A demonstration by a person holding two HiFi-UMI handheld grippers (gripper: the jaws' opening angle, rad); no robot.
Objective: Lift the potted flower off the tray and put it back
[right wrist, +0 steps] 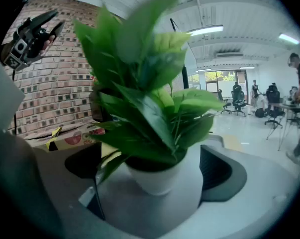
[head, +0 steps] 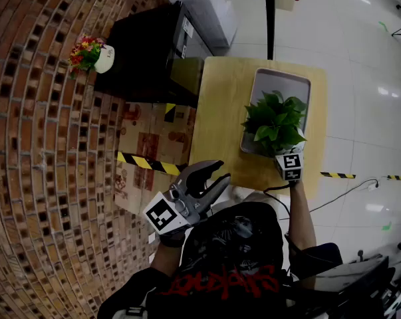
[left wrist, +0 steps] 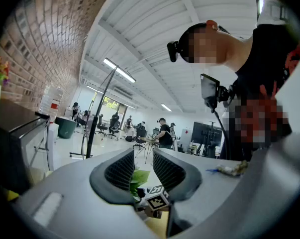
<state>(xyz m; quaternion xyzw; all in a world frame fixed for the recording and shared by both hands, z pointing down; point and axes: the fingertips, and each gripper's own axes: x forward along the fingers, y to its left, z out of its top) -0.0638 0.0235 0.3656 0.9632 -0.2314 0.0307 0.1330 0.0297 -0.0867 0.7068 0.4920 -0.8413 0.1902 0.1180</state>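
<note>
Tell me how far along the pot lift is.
Done: right gripper, jaws open, brackets the potted flower on the tray. In hand: nothing gripped; left gripper hangs empty, aside. Left: close, lift, set back, unless this is already the release.

You are holding two claws: one left claw (head: 216, 174) and one right claw (right wrist: 154, 171). You are facing one potted flower (head: 274, 121), one metal tray (head: 280, 82) and one tabletop (head: 220, 105). Off to the side, one black cabinet (head: 147, 52), one small flower pot (head: 91, 54) and one cardboard box (head: 153, 145) are standing.
</note>
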